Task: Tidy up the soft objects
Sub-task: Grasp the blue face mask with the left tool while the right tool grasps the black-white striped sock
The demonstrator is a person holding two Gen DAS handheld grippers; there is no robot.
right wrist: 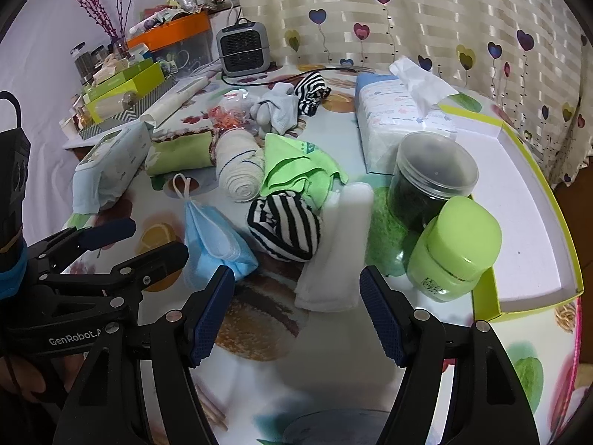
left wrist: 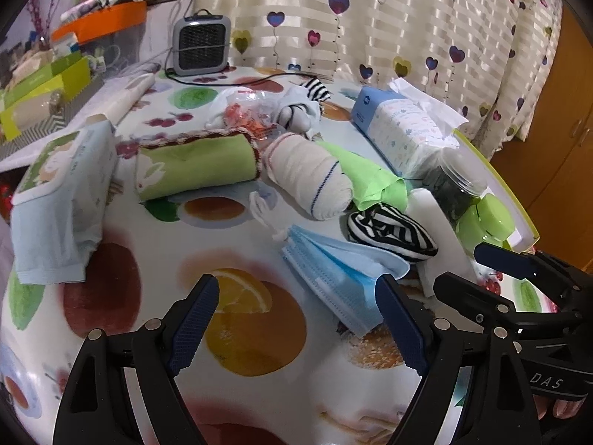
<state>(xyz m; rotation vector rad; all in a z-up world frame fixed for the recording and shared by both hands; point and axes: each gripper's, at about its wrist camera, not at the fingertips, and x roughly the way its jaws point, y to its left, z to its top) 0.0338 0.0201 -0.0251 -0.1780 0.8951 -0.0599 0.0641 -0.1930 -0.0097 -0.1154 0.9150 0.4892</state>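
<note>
A: Hovering over a fruit-print surface (left wrist: 155, 230), both hand-held grippers are spread wide and empty. The left hand-held gripper (left wrist: 296, 319) points at a stack of blue face masks (left wrist: 333, 278); the right hand-held gripper (right wrist: 296, 307) points at a folded white cloth (right wrist: 333, 256).

B: Where are the soft things?

A: Heaped mid-surface: a rolled green towel (left wrist: 200, 165), a rolled white towel (left wrist: 311, 178), a striped sock bundle (right wrist: 283, 226). At the right an open green-edged box (right wrist: 533, 200) lies empty, probably their destination.
</note>
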